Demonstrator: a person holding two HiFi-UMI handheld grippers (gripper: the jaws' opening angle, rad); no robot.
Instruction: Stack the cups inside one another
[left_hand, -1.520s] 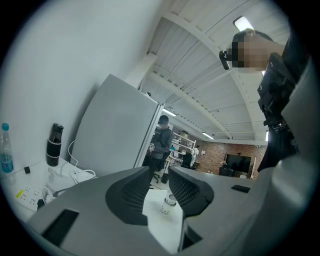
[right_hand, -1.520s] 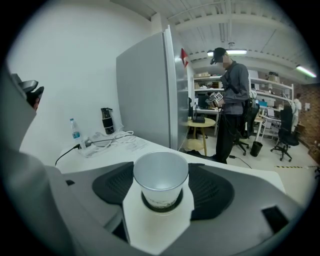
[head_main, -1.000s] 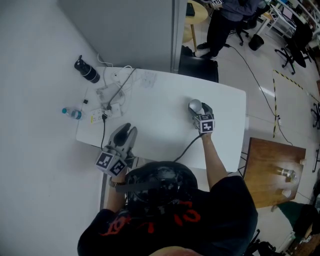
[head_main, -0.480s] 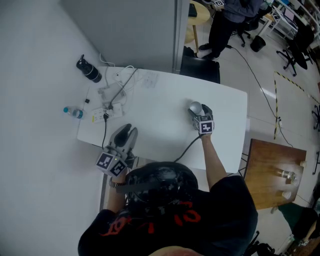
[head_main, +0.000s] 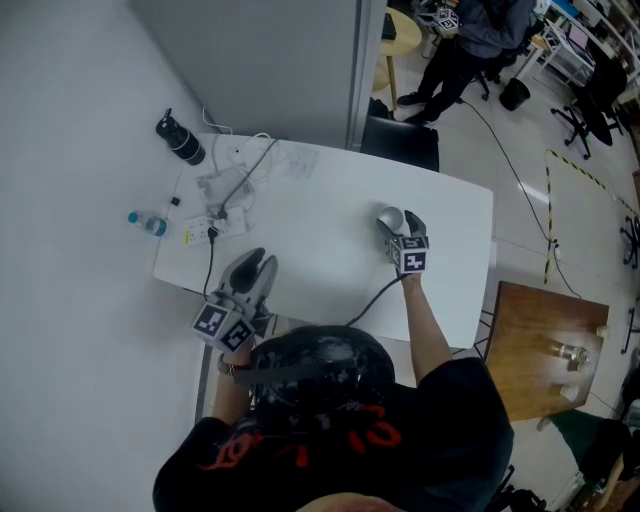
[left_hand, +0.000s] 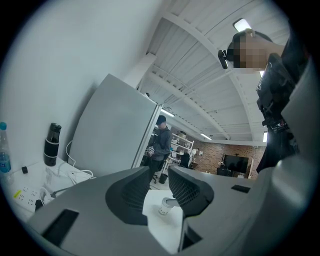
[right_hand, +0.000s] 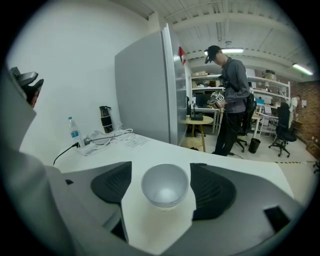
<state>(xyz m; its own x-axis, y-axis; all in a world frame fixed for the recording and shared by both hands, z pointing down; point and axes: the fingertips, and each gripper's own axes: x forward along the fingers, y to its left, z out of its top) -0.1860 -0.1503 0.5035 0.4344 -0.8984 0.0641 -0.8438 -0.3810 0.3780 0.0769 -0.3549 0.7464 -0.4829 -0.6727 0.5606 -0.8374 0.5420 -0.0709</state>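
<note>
Cups (right_hand: 165, 186) nested, upright on table (head_main: 320, 225), sitting inside right gripper (right_hand: 161, 170), fingers parted, not squeezing. Left gripper (left_hand: 160, 176) parted, empty, well apart. Risk: a finger clipping the rim on withdrawal could topple the stack.

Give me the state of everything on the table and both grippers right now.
cup stack: nested, upright, mouth up, on the table
right gripper: fingers have just been opening, apart around the cup stack, not pressing it
left gripper: fingers apart, nothing between them
water bottle: upright, capped
black flask: upright, lid on
</note>
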